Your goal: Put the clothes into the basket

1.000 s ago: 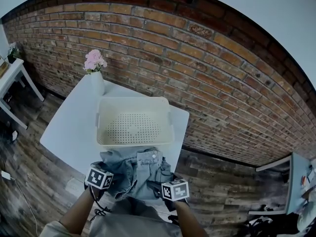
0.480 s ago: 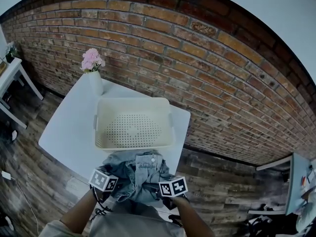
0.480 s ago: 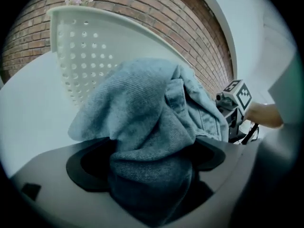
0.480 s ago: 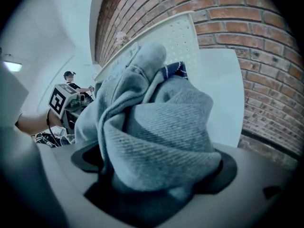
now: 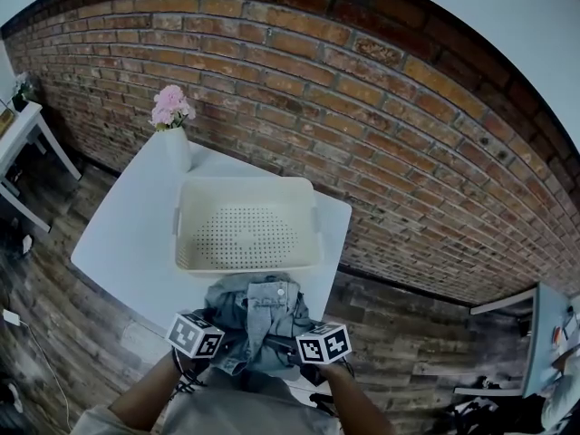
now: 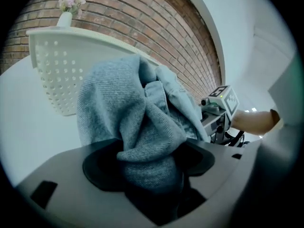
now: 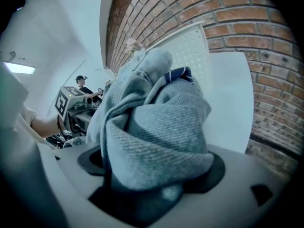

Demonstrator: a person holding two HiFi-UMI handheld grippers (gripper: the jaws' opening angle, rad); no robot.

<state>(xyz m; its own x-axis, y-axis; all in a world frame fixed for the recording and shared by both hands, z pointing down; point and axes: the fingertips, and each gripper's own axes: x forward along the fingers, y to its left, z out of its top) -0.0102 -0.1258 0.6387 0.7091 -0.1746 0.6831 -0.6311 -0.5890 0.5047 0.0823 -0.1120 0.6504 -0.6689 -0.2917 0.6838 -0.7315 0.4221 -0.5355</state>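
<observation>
A crumpled blue denim garment (image 5: 258, 315) lies at the white table's near edge, just in front of the empty cream perforated basket (image 5: 245, 186). My left gripper (image 5: 220, 344) is at the garment's left side and my right gripper (image 5: 288, 343) at its right. In the left gripper view, a thick fold of denim (image 6: 142, 127) is bunched between the closing jaws of the left gripper (image 6: 149, 163), touching both pads. In the right gripper view, denim (image 7: 156, 127) likewise fills the closing jaws of the right gripper (image 7: 152, 167). The basket wall (image 6: 57, 65) stands close behind the cloth.
The white table (image 5: 127, 234) also carries a white vase of pink flowers (image 5: 172, 125) at its far left corner. A brick wall (image 5: 381, 134) runs behind the table. A small white side table (image 5: 23, 139) stands far left, another white surface (image 5: 544, 320) far right.
Both grippers have moved inward toward each other, and the denim has been gathered from a spread heap into a tighter bundle between them.
</observation>
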